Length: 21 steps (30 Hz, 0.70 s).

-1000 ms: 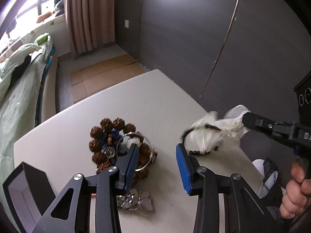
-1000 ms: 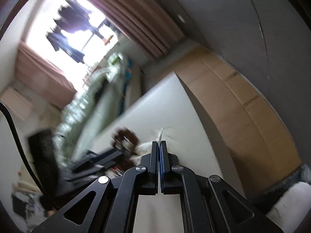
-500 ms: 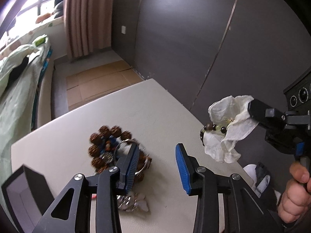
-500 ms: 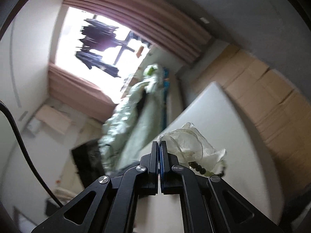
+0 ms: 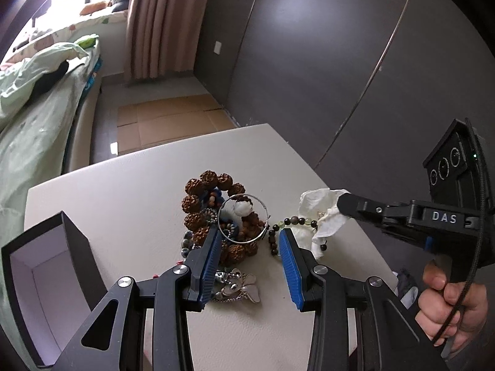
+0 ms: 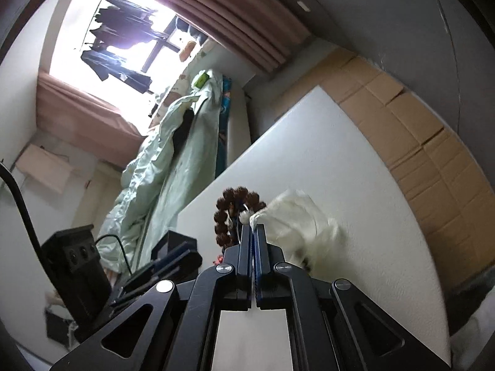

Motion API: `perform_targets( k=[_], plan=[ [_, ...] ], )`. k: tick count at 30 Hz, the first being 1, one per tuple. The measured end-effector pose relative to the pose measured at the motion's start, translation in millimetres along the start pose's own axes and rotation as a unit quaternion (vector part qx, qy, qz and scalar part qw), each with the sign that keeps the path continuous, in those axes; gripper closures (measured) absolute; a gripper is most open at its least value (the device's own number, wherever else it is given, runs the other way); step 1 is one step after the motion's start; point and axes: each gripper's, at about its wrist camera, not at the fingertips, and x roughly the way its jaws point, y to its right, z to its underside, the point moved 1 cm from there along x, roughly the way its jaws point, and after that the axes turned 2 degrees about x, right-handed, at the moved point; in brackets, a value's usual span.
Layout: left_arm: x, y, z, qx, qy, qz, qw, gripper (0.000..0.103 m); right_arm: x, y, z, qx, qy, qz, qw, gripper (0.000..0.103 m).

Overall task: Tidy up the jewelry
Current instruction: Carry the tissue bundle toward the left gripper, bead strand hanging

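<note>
On the white table [image 5: 139, 185] lies a jewelry pile: a brown knobbly bead bracelet [image 5: 201, 207], a silver hoop [image 5: 243, 218] and a silver butterfly pendant [image 5: 238, 287]. My left gripper [image 5: 250, 266] hovers open just above the pile's near side, with nothing pressed between its blue pads [image 5: 213, 266]. My right gripper [image 5: 343, 201] is shut on a crumpled white tissue [image 5: 321, 213]; a string of small dark and green beads [image 5: 290, 221] trails from it beside the hoop. In the right wrist view the shut right gripper [image 6: 255, 228] pinches the tissue [image 6: 297, 216] next to the brown bracelet [image 6: 232, 213].
An open black box [image 5: 46, 278] with a white inside stands at the table's near left. A person's hand [image 5: 448, 306] holds the right gripper's handle. Beyond the table are flattened cardboard [image 5: 167, 123] on the floor, a bed with green bedding [image 5: 37, 92] and a dark wall.
The right gripper lifted the tissue with the bead string off the table, then carried it left and down to the pile. The left gripper shifted slightly and stayed open.
</note>
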Motion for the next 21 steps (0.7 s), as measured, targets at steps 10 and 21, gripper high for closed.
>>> perform_targets(
  k=[10,21],
  plan=[
    [9.2,23.8,7.4,0.033,-0.018,0.03,0.9988,0.062,-14.1,-3.5,-4.2,0.011,0.025,-0.056,0.998,0.1],
    [-5.4,15.6,3.4,0.009,0.019,0.049,0.9986,0.062,-20.7,-51.3,-2.2,-0.009,0.037,-0.128,0.991,0.1]
  ],
)
